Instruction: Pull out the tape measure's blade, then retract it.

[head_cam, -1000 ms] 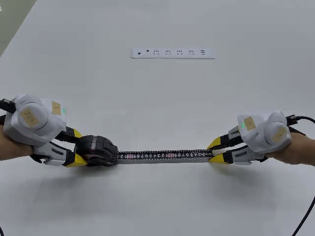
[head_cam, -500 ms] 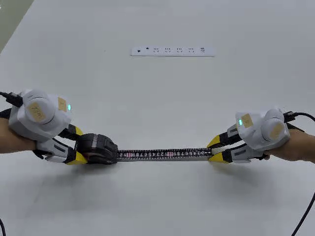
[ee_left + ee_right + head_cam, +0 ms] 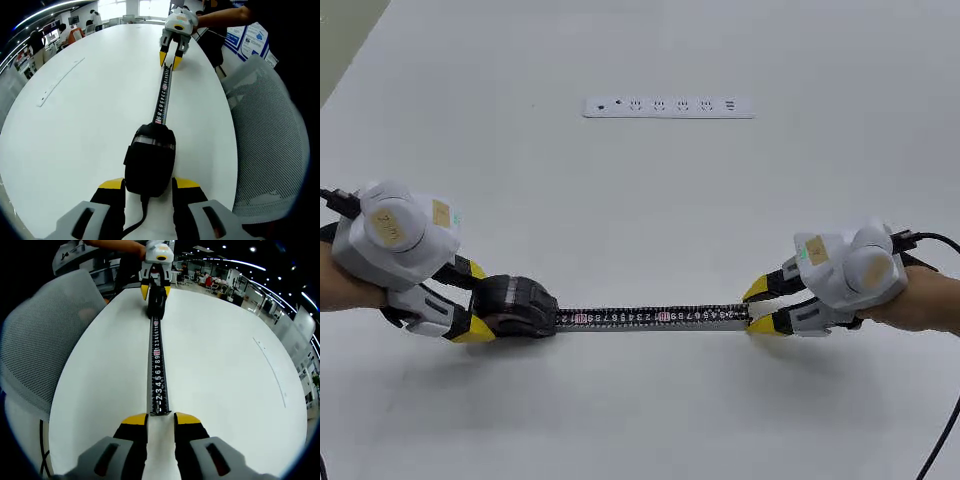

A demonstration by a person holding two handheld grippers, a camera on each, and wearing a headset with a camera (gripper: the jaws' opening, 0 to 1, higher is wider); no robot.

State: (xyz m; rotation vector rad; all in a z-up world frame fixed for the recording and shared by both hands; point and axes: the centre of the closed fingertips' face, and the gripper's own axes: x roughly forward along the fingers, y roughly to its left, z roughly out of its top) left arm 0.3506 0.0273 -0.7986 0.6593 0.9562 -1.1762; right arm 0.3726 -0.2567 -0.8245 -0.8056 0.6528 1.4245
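A black tape measure case [image 3: 515,305] lies on the white table [image 3: 640,200], and my left gripper [image 3: 480,300] is shut on it from the left. In the left gripper view the case [image 3: 150,160] sits between the yellow-tipped jaws of that gripper [image 3: 150,182]. The blade [image 3: 655,316] lies flat on the table, pulled out to the right. Its end reaches the tips of my right gripper [image 3: 758,308]. In the right gripper view the blade's end [image 3: 159,410] lies just ahead of the right gripper [image 3: 161,419], whose jaws stand wider apart than the blade, so it is open.
A white power strip [image 3: 668,107] lies at the far middle of the table. A black cable [image 3: 940,440] trails off the right gripper at the lower right. A grey mesh chair [image 3: 265,135] stands at the table's near edge. People sit in the background.
The left hand has rocked slightly. The blade's length and both grippers' places look the same.
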